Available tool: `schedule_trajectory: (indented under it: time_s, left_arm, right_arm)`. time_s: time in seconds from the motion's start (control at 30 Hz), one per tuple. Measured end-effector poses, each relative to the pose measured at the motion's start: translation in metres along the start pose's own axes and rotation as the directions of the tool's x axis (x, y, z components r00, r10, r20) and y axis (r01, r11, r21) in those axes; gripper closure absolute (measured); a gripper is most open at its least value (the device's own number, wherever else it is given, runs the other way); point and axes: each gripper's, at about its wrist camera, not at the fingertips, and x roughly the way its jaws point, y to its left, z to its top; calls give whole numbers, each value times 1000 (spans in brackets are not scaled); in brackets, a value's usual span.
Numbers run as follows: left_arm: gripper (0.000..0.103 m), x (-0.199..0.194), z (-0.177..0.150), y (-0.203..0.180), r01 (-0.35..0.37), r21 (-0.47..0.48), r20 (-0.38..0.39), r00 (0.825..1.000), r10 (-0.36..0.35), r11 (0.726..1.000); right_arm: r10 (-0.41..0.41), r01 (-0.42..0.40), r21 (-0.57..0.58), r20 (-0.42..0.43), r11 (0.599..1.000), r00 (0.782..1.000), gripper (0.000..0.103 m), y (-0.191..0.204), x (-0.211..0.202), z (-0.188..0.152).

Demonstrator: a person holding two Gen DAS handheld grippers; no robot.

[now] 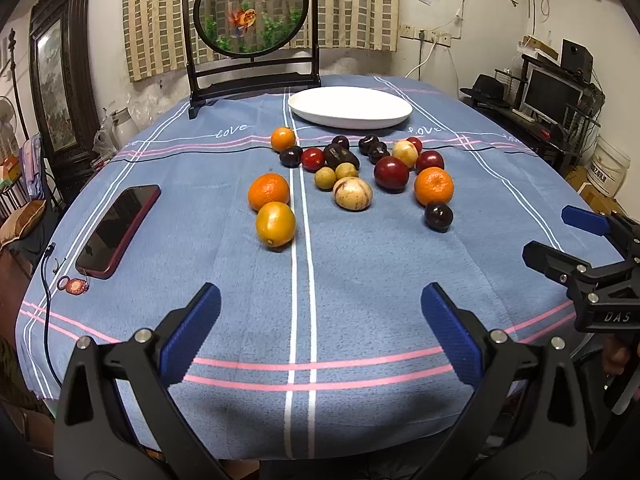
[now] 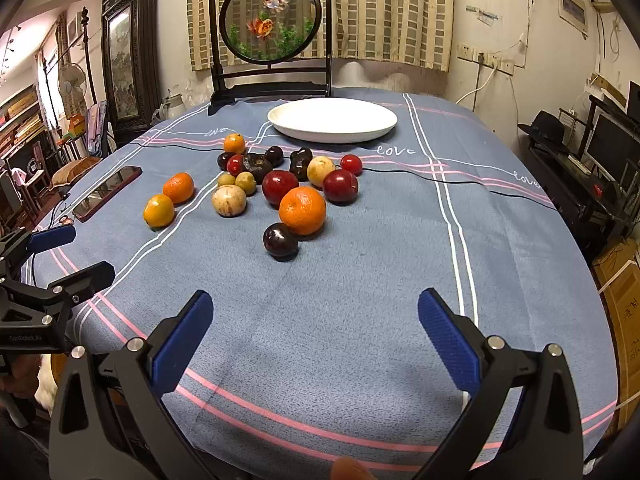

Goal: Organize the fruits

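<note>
Blue cloth: a striped tablecloth (image 1: 360, 264) covers the surface; the word "love" is stitched along its far stripes
Fruits: a loose cluster (image 1: 352, 168) lies on the cloth mid-surface; oranges, dark plums, red plums and pale yellow fruits, many touching
Nearest pieces: a yellow-orange citrus (image 1: 276, 225) at the left front, touching an orange (image 1: 269, 191) behind it; a dark plum (image 2: 280, 240) just in front of a large orange (image 2: 302, 211)
Plate: a white plate (image 1: 350, 107) sits behind the cluster, nothing on it
Left tool (image 1: 320, 332): fingers wide apart; over the near edge, well short of the fruit; nothing between them
Right tool (image 2: 316, 332): fingers wide apart; nothing between them
Phone: a red-cased phone (image 1: 118, 230) lies left of the fruit
Backdrop: a framed goldfish screen (image 1: 252, 8) stands at the far edge
</note>
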Motion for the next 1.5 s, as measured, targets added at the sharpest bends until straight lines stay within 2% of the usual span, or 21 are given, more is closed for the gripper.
schedule_trajectory:
  time_s: [1.5]
  left_arm:
    - [2,3,-2,1,-2,-7,-10,1000,2,1000]
  right_arm:
    - [6,-6,-1,-7,1000,1000,1,-4,3,-3]
